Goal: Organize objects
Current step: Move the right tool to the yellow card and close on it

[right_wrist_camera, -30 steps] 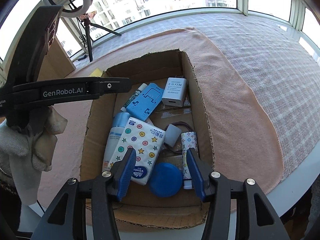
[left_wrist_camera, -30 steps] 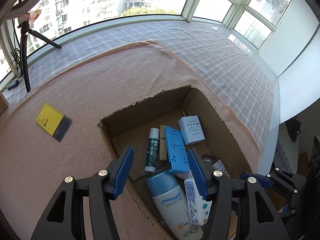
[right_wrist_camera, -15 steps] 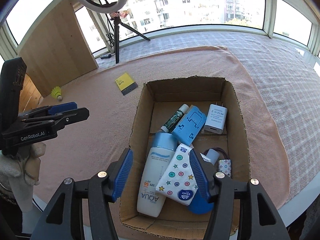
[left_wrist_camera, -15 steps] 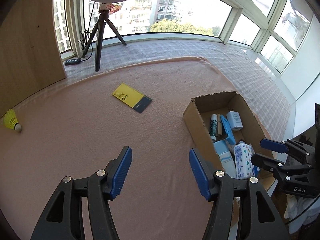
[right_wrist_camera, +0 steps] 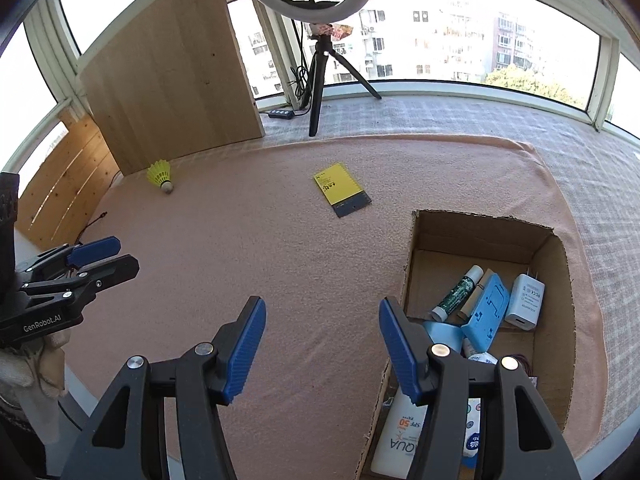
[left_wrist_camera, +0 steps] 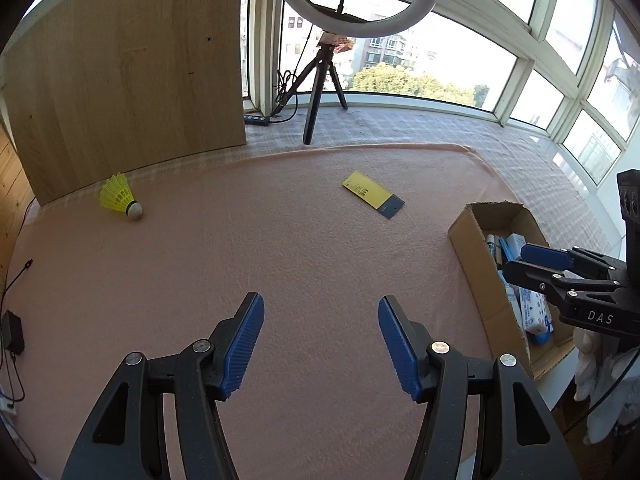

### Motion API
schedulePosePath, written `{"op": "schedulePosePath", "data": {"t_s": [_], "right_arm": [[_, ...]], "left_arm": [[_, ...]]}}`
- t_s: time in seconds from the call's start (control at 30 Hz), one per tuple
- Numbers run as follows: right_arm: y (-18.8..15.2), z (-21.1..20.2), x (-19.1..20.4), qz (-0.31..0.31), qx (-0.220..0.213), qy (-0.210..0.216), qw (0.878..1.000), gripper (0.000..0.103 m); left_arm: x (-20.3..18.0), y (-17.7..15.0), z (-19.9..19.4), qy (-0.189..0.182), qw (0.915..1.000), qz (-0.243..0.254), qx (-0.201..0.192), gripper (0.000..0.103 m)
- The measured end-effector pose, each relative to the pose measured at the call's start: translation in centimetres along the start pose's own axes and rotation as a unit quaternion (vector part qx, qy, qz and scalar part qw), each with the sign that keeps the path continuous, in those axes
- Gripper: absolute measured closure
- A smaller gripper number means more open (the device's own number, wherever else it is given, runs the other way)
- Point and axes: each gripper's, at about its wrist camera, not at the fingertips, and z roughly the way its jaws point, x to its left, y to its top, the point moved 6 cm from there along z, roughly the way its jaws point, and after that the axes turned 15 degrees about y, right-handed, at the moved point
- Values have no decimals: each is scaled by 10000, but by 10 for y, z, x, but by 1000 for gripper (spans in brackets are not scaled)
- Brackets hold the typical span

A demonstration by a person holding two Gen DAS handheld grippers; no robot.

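Both tools swung away from the cardboard box (right_wrist_camera: 486, 236) | left tool (left_wrist_camera: 320, 340) spread, empty | shuttlecock (left_wrist_camera: 120, 199), yellow card (left_wrist_camera: 373, 194) loose on pink counter (left_wrist_camera: 280, 272) | right tool (right_wrist_camera: 322, 344) just widened, empty | next: reach, pinch one.

A ring light (left_wrist_camera: 356, 0) on a black tripod (left_wrist_camera: 320, 80) stands at the top centre, before the windows (right_wrist_camera: 440, 52). A wooden board (left_wrist_camera: 128, 72) leans at upper left. A black power strip (left_wrist_camera: 256, 120) lies beside the tripod's feet.
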Motion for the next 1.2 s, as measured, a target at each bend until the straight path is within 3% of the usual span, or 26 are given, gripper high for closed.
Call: {"op": "schedulePosePath", "data": {"t_s": [0.33, 0.73, 0.97, 1.2], "right_arm": [[37, 28, 26, -463, -114, 194, 9987, 48], [99, 104, -29, 141, 497, 293, 9982, 48], [115, 159, -53, 272, 989, 184, 9946, 48], [130, 188, -79, 406, 1105, -8, 9930, 48]], "left_arm": [[63, -29, 3, 277, 9985, -422, 198, 40], [123, -66, 25, 679, 9915, -946, 588, 40], [144, -78, 32, 856, 9865, -1177, 751, 40], [154, -87, 37, 962, 9826, -1323, 877, 40]]}}
